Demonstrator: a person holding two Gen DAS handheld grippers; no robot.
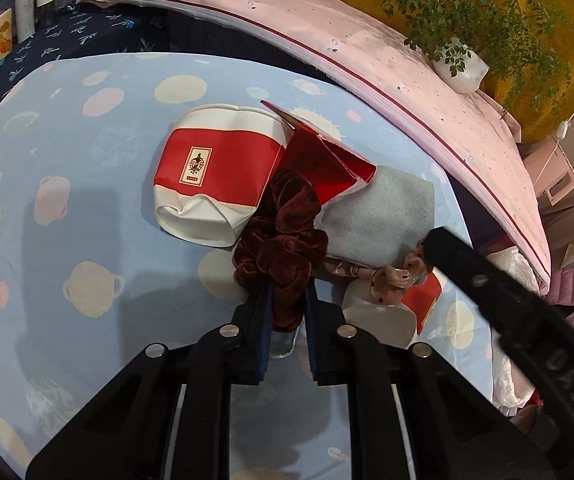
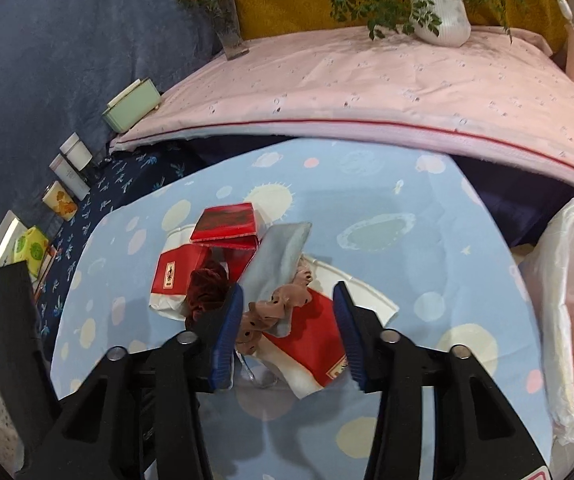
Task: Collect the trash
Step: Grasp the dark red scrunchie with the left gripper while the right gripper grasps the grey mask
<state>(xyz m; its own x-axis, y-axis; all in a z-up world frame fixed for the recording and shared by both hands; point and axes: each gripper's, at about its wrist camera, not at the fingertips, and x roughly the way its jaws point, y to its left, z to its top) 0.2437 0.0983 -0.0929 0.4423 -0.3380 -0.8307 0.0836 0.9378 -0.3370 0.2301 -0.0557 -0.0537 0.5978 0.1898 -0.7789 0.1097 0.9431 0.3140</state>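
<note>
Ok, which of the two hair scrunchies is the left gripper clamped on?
The dark maroon velvet scrunchie, pinched by the left gripper. The pink dotted scrunchie lies free beside the grey cloth.

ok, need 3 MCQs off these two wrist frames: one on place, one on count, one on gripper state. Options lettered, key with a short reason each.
1. Where does the dark red velvet scrunchie lie?
A. On the pink quilt
B. Between the crushed red-and-white cup and the grey cloth
C. In the white bag

2. How many red-and-white paper cups are on the blue sheet?
A. One
B. Two
C. Four

3. How does the left hand-held gripper stand?
A. Shut on the scrunchie
B. Wide open above the sheet
C. Shut on the grey cloth

Key: 1 B, cup on its left, cloth on its right. 2 B, one crushed cup by the scrunchie, a second cup flattened between the open right hand-held gripper fingers. 3 A, velvet is pinched between the blue pads.
</note>
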